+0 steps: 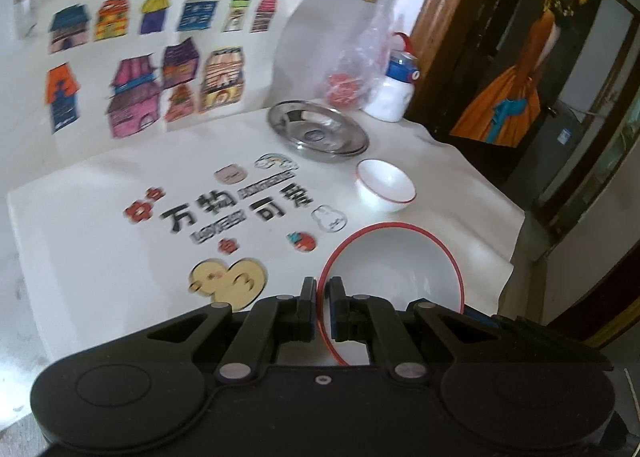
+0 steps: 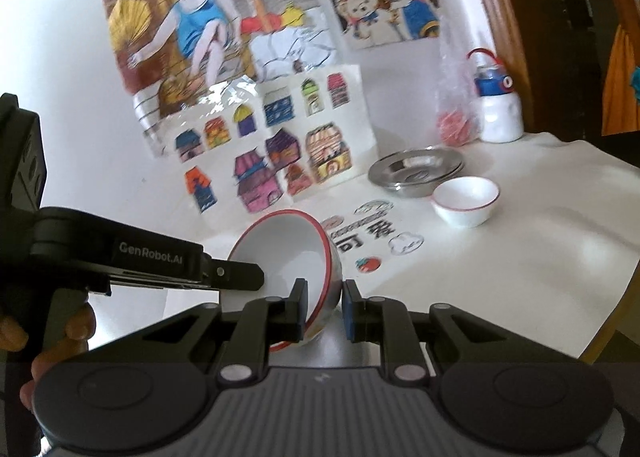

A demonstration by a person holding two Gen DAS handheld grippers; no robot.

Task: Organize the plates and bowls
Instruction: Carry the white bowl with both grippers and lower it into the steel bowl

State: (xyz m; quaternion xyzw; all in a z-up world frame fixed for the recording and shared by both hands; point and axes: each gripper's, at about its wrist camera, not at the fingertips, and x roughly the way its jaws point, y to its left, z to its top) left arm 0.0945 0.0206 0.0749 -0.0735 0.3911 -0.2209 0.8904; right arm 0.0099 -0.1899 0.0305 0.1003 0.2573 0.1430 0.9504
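Observation:
A large white bowl with a red rim [image 1: 396, 277] is pinched at its near left rim by my left gripper [image 1: 322, 289]. In the right wrist view the same bowl [image 2: 292, 253] hangs tilted above the table, the left gripper [image 2: 240, 275] gripping it from the left. My right gripper [image 2: 323, 297] has its jaws around the bowl's lower rim, with a gap at the right pad. A small white red-rimmed bowl [image 1: 385, 185] [image 2: 466, 199] stands on the table beside stacked steel plates [image 1: 318, 129] [image 2: 416, 171].
A white water bottle with a blue cap [image 1: 394, 87] [image 2: 498, 105] and a plastic bag of red items [image 1: 348, 85] [image 2: 454, 121] stand at the back. Children's drawings [image 1: 152, 57] lean against the wall. The table edge [image 1: 516, 257] drops off at the right.

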